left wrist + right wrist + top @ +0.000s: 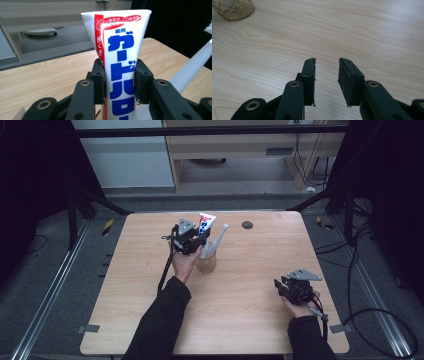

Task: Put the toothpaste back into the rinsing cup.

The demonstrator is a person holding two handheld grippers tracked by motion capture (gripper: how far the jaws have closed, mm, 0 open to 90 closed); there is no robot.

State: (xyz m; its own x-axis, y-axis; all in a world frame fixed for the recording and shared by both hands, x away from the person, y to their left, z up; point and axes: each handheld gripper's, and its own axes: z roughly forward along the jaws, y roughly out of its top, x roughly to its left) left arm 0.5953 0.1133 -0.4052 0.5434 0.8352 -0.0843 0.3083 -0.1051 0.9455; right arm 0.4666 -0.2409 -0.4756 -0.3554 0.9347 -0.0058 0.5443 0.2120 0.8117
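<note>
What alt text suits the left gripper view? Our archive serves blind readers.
A white toothpaste tube with blue and red Japanese lettering stands upright between the black jaws of the left hand-held gripper, over a light wooden table. A white handle slants at right.

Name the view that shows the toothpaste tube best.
The left gripper view: the toothpaste tube stands upright between the left gripper's jaws, its print readable. The high view shows it small, standing in the cup. The right gripper view catches just the cup.
</note>
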